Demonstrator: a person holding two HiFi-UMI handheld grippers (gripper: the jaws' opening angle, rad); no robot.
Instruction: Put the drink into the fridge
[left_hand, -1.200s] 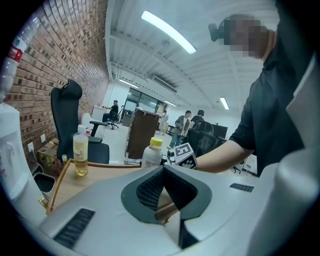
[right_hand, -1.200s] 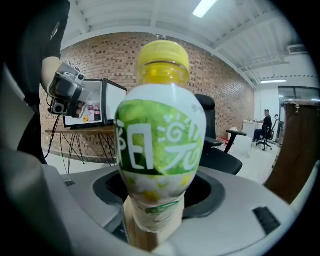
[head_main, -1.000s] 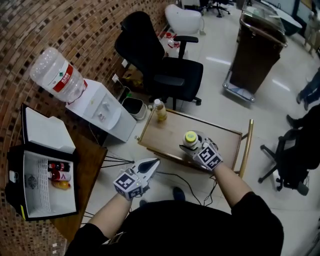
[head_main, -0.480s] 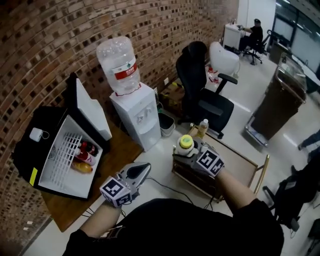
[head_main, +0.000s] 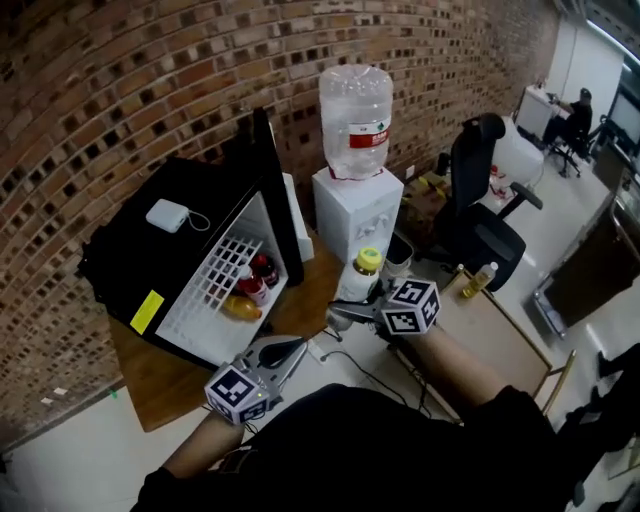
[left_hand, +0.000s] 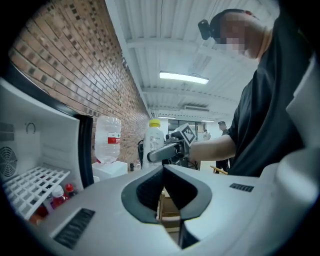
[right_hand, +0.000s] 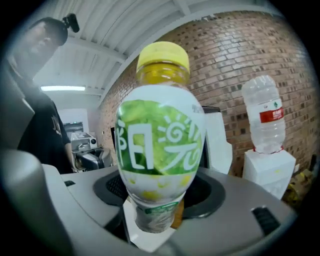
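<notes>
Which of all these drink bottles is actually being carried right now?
The yellow-capped bottle, gripped by the right hand-held gripper; the red-capped bottles sit inside the fridge.

A brick wall stands behind everything. A white water cooler stands against it, with a big clear water jug upside down on top. A black office chair is near its right side. Far back, a person sits at a desk. A brown wooden worktop is low on the left.

Yellow-capped drink, green-and-white label, held upright in the air near the open front of the black fridge.
</notes>
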